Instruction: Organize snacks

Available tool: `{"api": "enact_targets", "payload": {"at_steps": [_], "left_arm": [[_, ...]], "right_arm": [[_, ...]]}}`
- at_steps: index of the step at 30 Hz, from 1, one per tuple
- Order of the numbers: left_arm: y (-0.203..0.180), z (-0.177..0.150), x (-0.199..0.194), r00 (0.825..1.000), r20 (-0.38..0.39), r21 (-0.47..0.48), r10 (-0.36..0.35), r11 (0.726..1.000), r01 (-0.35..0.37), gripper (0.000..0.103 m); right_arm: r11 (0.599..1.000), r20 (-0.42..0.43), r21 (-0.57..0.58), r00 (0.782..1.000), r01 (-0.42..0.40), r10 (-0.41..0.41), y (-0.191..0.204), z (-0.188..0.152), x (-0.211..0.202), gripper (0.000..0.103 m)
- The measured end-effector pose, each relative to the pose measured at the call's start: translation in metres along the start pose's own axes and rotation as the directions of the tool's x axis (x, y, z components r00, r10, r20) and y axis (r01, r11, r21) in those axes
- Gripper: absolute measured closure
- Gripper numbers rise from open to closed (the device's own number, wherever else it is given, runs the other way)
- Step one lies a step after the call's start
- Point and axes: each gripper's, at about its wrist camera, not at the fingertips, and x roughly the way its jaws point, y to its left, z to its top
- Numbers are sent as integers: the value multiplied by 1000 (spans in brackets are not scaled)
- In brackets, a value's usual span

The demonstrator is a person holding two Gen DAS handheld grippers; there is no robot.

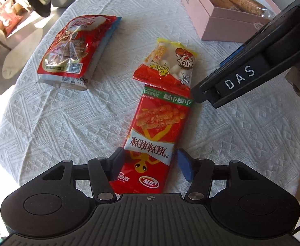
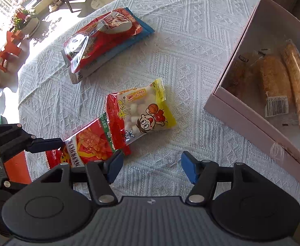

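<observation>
Long red foil spicy-strip packet [image 1: 156,131] lies flat on the white woven-pattern surface [image 1: 57,123], its near end between the left gripper [image 1: 148,163] jaws, which are spread and not pinching it. Glossy yellow-red puff pouch [image 2: 141,110] overlaps its far end. Right gripper [image 2: 151,167] jaws released over bare cloth. Pink cardboard box [image 2: 242,119] to the right holds wrapped breads.

Bare cloth [image 2: 190,65] between puff packet [image 2: 143,110] and pink box [image 2: 242,119] — open lane; stacked bags [image 2: 106,41] well apart.
</observation>
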Motion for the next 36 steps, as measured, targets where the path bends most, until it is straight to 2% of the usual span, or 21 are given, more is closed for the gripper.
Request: {"api": "enact_targets", "payload": {"at_steps": [4,9,12,18,20,24,27,31,33,36], "left_arm": [[10,7,4,1000,8,-93,-12,996,12,37],[35,15,9,1000,4,-219,-5,976,6,39],[53,15,8,999,9,-317,-33,948,34,42],[78,-3,1,1000,-5,-476,-25,879,20,45],[82,-8,0,1000,-14,-498,-23,867,13,46],[85,-17,-4,999,-24,-513,-21,859,6,46],[82,-26,-10,999,-20,-526,-28,851,13,45],[84,-25,-4,999,-14,-531,-33,847,21,45],[84,-26,-5,999,-14,-529,-33,849,21,45],[84,-24,-2,999,-8,-532,-36,847,26,45]], "right_arm": [[1000,-4,2,1000,7,-7,-2,0,2,40],[1000,-5,8,1000,9,-9,-5,-2,2,40],[1000,5,13,1000,9,-9,-5,-1,-1,40],[1000,38,29,999,5,-6,3,11,-5,36],[1000,38,28,999,3,-4,8,18,-4,35],[999,44,37,999,3,-4,19,34,0,35],[998,55,43,998,38,-40,28,48,9,34],[999,74,0,997,39,-39,46,63,18,35],[998,70,-53,997,31,-28,56,65,21,46],[993,56,-114,998,9,-2,66,60,22,50]]}}
